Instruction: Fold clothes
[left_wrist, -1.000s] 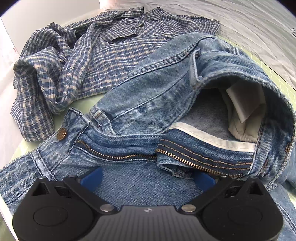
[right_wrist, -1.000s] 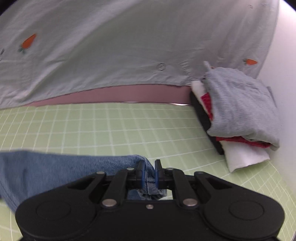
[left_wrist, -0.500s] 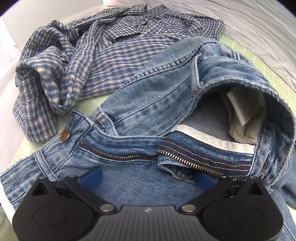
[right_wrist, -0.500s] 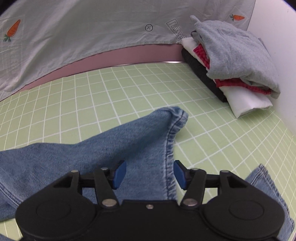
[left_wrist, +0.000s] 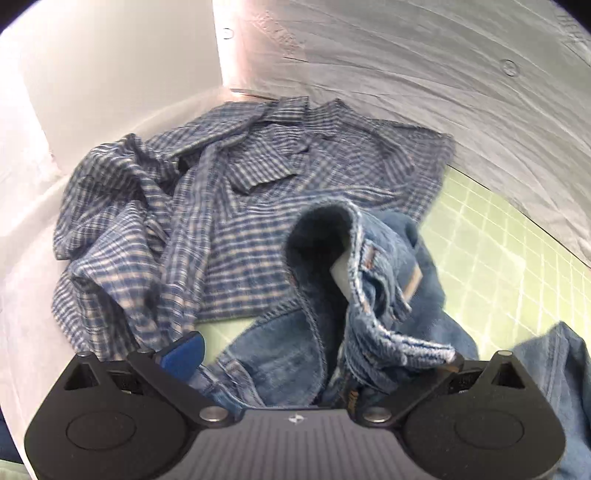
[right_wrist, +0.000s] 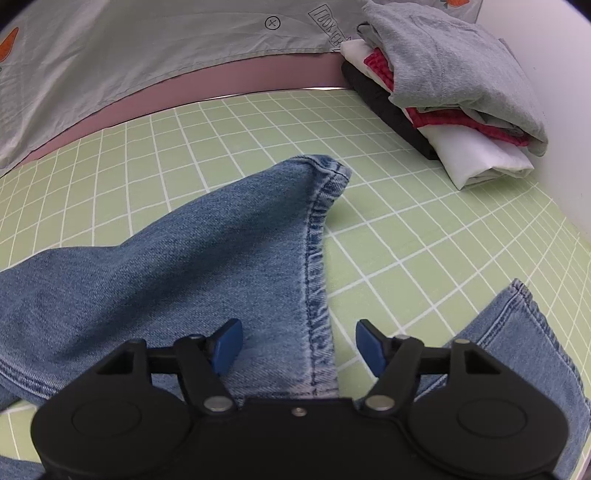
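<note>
jeans (right_wrist: 192, 266) on green mat (right_wrist: 424, 229), folded stack (right_wrist: 450, 96) beside

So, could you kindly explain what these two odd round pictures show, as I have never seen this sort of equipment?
Each picture comes from a wide-angle camera fixed to a hand-held gripper, looking forward along its two blue-tipped fingers; a person holds one in each hand. The black shape at the bottom is the tool itself. The left gripper is open, with the bunched waistband of the blue jeans rising between its fingers; whether it grips them I cannot tell. A crumpled plaid shirt lies behind. The right gripper is open, with a jeans leg below it on the green grid mat. A stack of folded clothes lies at the back right.
</note>
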